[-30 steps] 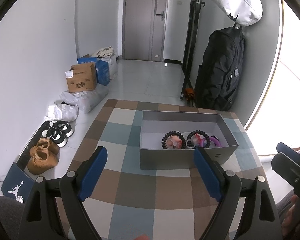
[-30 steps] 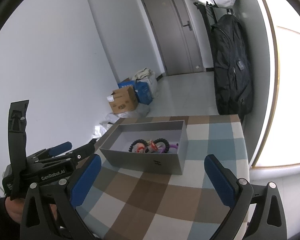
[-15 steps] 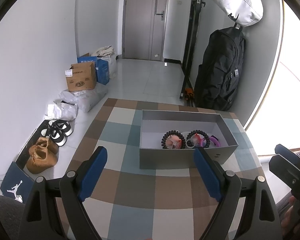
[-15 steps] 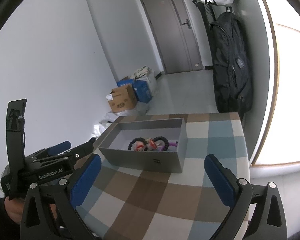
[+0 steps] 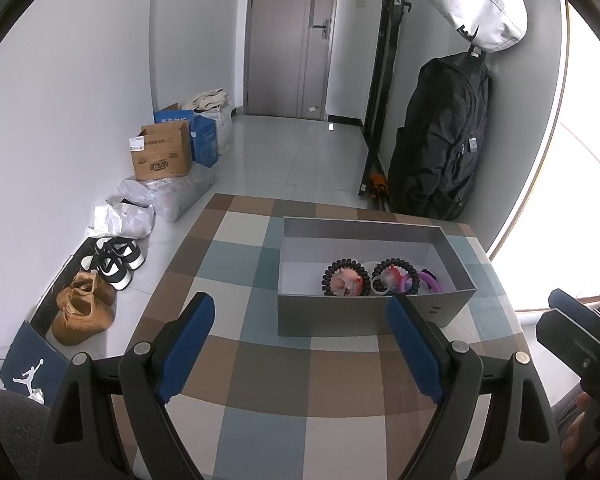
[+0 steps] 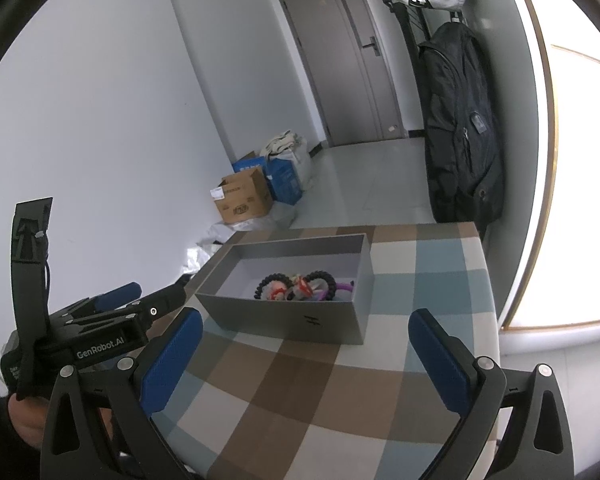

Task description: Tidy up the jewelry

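Note:
A grey open box (image 5: 356,318) stands on the checked tablecloth (image 5: 260,364). Inside it lie two black beaded bracelets (image 5: 346,278), a purple ring-shaped piece (image 5: 430,280) and small pink and red items. The box also shows in the right wrist view (image 6: 300,320). My left gripper (image 5: 300,346) is open and empty, held above the cloth just short of the box's near wall. My right gripper (image 6: 300,360) is open and empty, also short of the box. The left gripper's body (image 6: 96,332) shows at the left of the right wrist view.
The table's far edge drops to a tiled floor. Cardboard boxes (image 5: 162,156), plastic bags and shoes (image 5: 84,308) line the left wall. A black backpack (image 5: 440,140) hangs at the right under a white bag (image 5: 476,0). A closed door (image 5: 288,36) is at the back.
Both grippers have stayed open and empty and only drifted slightly. The box and its contents have not moved.

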Available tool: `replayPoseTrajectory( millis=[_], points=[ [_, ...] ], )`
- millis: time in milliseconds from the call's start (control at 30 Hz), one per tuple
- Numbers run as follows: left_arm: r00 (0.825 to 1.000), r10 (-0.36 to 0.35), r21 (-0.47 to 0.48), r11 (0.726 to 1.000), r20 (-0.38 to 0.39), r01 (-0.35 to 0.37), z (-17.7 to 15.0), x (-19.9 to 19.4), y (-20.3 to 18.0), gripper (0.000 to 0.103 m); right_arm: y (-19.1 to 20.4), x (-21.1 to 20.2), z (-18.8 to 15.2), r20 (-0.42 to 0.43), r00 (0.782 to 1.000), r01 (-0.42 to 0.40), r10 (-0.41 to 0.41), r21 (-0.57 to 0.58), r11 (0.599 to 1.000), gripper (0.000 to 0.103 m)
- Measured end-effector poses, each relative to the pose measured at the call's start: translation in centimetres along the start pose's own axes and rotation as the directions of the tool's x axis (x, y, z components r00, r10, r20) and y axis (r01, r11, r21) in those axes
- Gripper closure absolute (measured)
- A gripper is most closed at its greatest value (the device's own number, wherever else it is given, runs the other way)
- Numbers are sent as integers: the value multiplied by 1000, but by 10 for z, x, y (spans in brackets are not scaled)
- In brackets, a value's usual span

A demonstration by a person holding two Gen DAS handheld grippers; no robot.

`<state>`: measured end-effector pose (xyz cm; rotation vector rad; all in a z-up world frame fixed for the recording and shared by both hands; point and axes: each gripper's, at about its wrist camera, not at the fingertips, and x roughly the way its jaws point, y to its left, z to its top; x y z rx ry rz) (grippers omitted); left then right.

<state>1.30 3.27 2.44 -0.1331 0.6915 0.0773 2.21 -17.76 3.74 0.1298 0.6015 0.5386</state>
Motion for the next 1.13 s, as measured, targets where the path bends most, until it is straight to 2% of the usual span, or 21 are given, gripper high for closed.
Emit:
replayPoseTrajectory(
  millis=[767,1133],
  points=[
    [1000,-8,-4,1000,-13,8,-1,4,-3,18,-3,3,0,-12,1000,4,-4,27,1000,0],
    [1000,-27,10,1000,-9,27,-1,11,-6,18,-5,21,0,-53,999,6,-3,66,998,0]
  ],
)
